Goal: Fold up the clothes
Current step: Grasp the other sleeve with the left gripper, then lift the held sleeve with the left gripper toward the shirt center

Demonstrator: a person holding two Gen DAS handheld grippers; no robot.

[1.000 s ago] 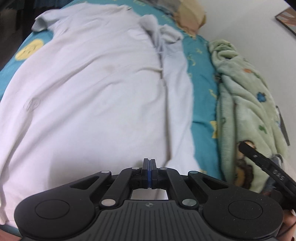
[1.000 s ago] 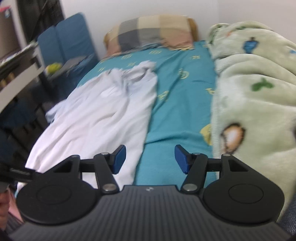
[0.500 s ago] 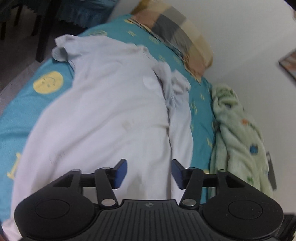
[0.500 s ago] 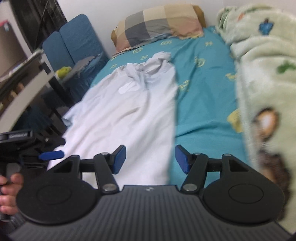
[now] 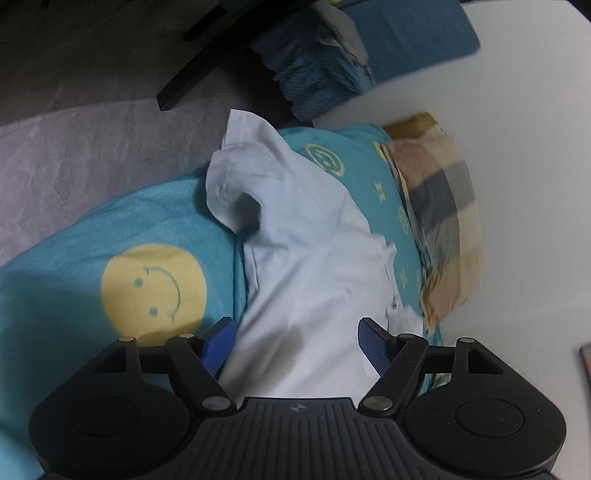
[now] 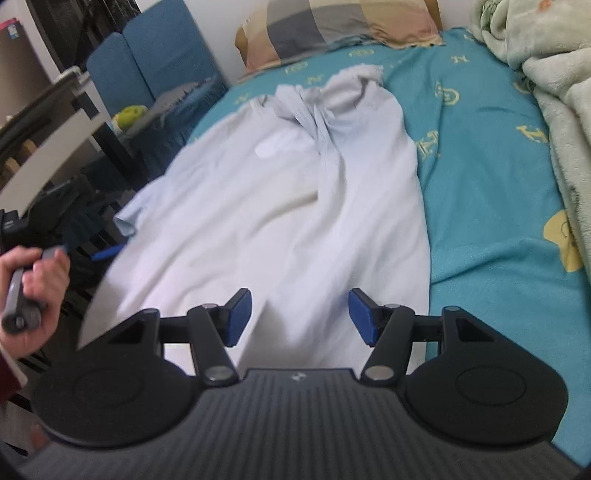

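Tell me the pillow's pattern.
Checked pillow: tan, grey and peach blocks; clearest in the right wrist view.

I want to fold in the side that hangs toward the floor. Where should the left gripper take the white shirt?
Probably the short sleeve of the white shirt. It sticks out loose past the bed edge, so the open left gripper can come from the floor side and pinch its free cuff.

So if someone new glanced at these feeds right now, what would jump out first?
The big white shirt spread over the teal bedsheet, one side already folded in. Then both open grippers, left and right, hovering over it, and the yellow smiley printed on the sheet beside the sleeve.
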